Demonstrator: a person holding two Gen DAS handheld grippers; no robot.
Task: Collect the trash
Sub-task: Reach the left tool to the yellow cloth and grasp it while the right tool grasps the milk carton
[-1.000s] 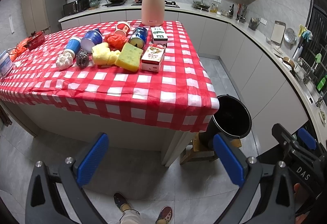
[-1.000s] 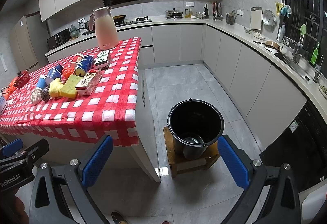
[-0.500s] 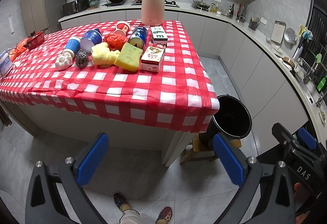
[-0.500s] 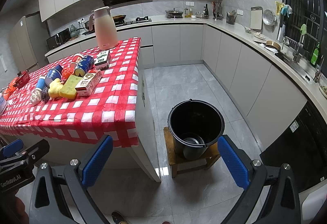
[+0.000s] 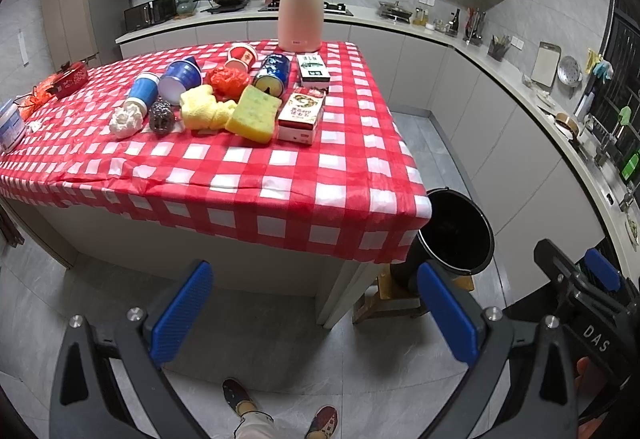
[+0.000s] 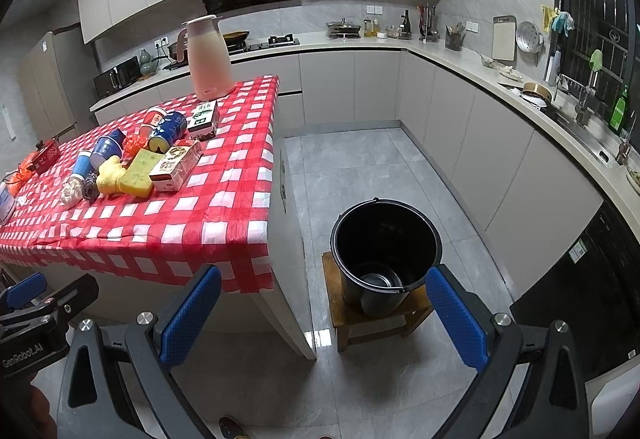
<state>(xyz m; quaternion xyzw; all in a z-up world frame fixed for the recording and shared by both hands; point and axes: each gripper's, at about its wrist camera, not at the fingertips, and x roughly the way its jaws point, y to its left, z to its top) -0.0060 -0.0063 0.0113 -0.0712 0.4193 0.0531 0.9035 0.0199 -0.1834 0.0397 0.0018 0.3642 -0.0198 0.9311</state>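
Observation:
Trash lies in a cluster on the red checked tablecloth [image 5: 248, 175]: a yellow sponge [image 5: 253, 113], a yellow cloth [image 5: 202, 111], a red-and-white carton [image 5: 301, 113], a red crumpled bag [image 5: 227, 79], blue cups [image 5: 180, 79], a blue can [image 5: 273, 73], a white wad [image 5: 125, 121] and a steel scourer [image 5: 161, 120]. A black bucket [image 6: 386, 251] stands on a wooden stool [image 6: 372, 319] right of the table. My left gripper [image 5: 316, 311] is open, low, in front of the table edge. My right gripper [image 6: 324, 315] is open over the floor near the bucket. Both hold nothing.
A pink thermos jug [image 5: 300, 15] stands at the table's far end. A green-and-white box [image 5: 314, 69] lies beside the can. Kitchen counters [image 6: 520, 87] run along the back and right walls. A person's shoes [image 5: 280, 411] show on the grey tiled floor.

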